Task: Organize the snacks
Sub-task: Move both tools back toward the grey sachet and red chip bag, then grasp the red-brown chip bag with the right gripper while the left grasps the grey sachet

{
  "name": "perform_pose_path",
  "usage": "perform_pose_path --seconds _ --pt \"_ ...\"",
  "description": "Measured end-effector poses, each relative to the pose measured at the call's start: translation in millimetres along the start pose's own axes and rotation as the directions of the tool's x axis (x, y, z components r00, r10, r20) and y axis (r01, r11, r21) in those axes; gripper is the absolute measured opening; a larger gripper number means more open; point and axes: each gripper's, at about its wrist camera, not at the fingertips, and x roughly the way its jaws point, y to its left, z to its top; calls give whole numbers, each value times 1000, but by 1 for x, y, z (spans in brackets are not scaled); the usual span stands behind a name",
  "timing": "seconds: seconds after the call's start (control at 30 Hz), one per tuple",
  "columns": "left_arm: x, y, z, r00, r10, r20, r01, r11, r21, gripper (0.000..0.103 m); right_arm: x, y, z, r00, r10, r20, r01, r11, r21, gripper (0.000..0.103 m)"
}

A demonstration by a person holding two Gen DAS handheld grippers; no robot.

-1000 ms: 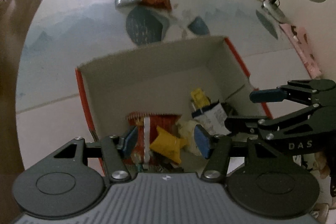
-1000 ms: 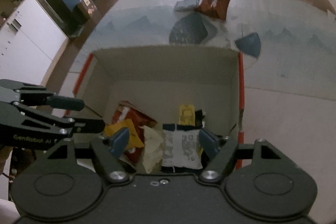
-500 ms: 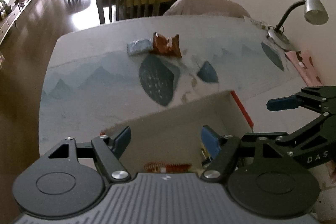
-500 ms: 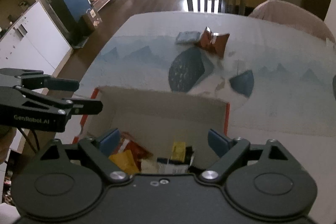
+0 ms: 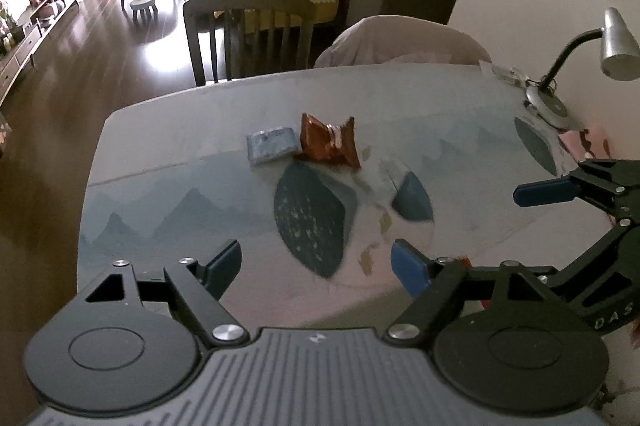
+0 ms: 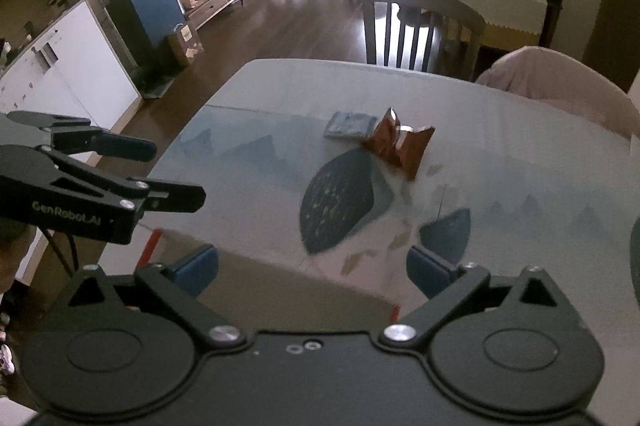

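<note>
Two snacks lie together far out on the patterned tablecloth: a crumpled brown packet (image 5: 328,142) (image 6: 400,142) and a flat grey-blue packet (image 5: 272,144) (image 6: 350,125) touching its left side. My left gripper (image 5: 316,266) hangs well short of them, its jaws opening with nothing between them. My right gripper (image 6: 314,272) is beside it, jaws also opening and empty. Each shows in the other's view: the left gripper (image 6: 160,172) at the left, the right gripper's upper finger (image 5: 544,190) at the right. The cardboard box (image 6: 288,286) with orange edges lies just below both; its contents are hidden.
A grey desk lamp (image 5: 616,46) stands at the table's far right corner by the wall. A wooden chair (image 5: 248,26) and a pink-covered chair (image 5: 400,38) stand behind the far edge. The table's left edge (image 5: 86,186) drops to dark wooden floor.
Both grippers have lifted up and out of the box and their jaws have widened. The snacks inside the box have dropped out of view; the far table and room now fill the frames.
</note>
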Motion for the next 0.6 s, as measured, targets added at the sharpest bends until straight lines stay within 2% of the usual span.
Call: perform_pose_path --seconds 0.23,0.37,0.6 --pt "41 10 46 1000 17 -9 -17 999 32 82 35 -34 33 1000 -5 -22 4 999 -32 101" --pt "69 16 68 1000 9 -29 -7 998 70 82 61 -51 53 999 -5 -34 2 995 -96 101" --pt "112 30 93 997 46 -64 -41 995 87 82 118 -73 85 998 0 -66 -15 974 -225 101"
